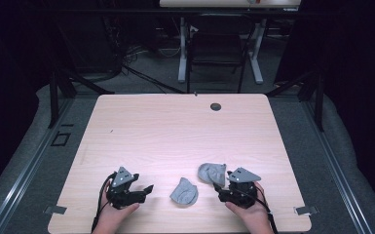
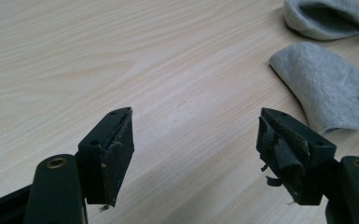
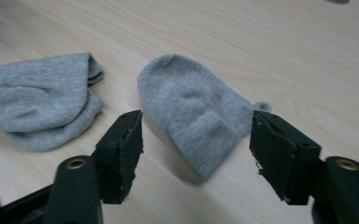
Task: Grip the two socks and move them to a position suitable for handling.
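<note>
Pre-grasp, likely sock pairing: 2 grey socks on the table (image 1: 175,126), far sock (image 3: 191,116) just ahead of the wide-open, empty right gripper (image 3: 196,154), near sock (image 2: 326,88) beside it, left gripper (image 2: 193,149) open and empty; next, close on far sock.

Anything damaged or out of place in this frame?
Yes: the pad on one jaw of the left tongs is torn, with frayed shreds hanging off. The two grey socks lie loose, apart on the table.

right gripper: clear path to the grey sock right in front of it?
Probably yes. The right gripper has its jaws open, and the nearer grey fabric sock lies flat on the light wooden table just ahead of them, with nothing between. The second grey sock lies off to the side, apart.
</note>
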{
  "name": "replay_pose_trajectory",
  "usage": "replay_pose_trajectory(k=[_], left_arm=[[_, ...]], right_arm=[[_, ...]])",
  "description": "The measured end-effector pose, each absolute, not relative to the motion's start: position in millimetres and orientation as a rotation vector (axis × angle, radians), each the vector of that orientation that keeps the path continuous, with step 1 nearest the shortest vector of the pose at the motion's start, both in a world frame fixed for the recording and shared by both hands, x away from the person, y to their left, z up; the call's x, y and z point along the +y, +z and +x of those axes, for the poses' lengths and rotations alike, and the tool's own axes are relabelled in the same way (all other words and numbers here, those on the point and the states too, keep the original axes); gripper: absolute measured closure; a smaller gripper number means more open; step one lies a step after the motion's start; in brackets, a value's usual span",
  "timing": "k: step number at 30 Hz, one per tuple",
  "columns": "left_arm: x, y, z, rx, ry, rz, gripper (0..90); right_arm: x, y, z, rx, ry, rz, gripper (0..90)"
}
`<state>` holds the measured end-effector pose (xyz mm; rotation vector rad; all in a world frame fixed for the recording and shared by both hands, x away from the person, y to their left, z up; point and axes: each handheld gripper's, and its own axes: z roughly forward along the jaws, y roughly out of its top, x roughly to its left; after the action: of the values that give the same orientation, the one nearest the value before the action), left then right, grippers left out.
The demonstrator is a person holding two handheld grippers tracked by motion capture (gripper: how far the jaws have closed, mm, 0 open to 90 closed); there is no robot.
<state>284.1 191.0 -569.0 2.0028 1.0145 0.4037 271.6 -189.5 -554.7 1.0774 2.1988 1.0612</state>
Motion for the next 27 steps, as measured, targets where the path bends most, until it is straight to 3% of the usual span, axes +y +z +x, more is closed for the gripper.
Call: replay_pose_trajectory(k=[4,10,11,17,20,24,26,27], left_arm=[[192,-569,283,1.029,0.419,2.012,33.2],[190,-570,283,1.032,0.395,2.012,34.6],[189,-570,283,1.025,0.39,2.014,39.2],[179,-566,282,0.998,0.376,2.033,46.6],[170,-560,281,0.935,0.404,2.039,53.4],[156,-559,283,0.922,0.408,2.057,53.2],[149,-560,284,0.907,0.404,2.073,62.4],[146,-561,284,0.9,0.406,2.085,62.4]], right_arm=[[-192,-555,272,2.189,1.082,1.11,40.6],[-193,-551,271,2.174,1.108,1.145,45.1],[-194,-551,270,2.163,1.11,1.159,48.4],[-197,-549,267,2.147,1.133,1.171,54.7],[-200,-549,268,2.139,1.157,1.193,56.6],[-201,-550,268,2.135,1.175,1.202,56.6],[-201,-550,268,2.133,1.187,1.206,56.6],[-201,-550,268,2.133,1.187,1.206,56.6]])
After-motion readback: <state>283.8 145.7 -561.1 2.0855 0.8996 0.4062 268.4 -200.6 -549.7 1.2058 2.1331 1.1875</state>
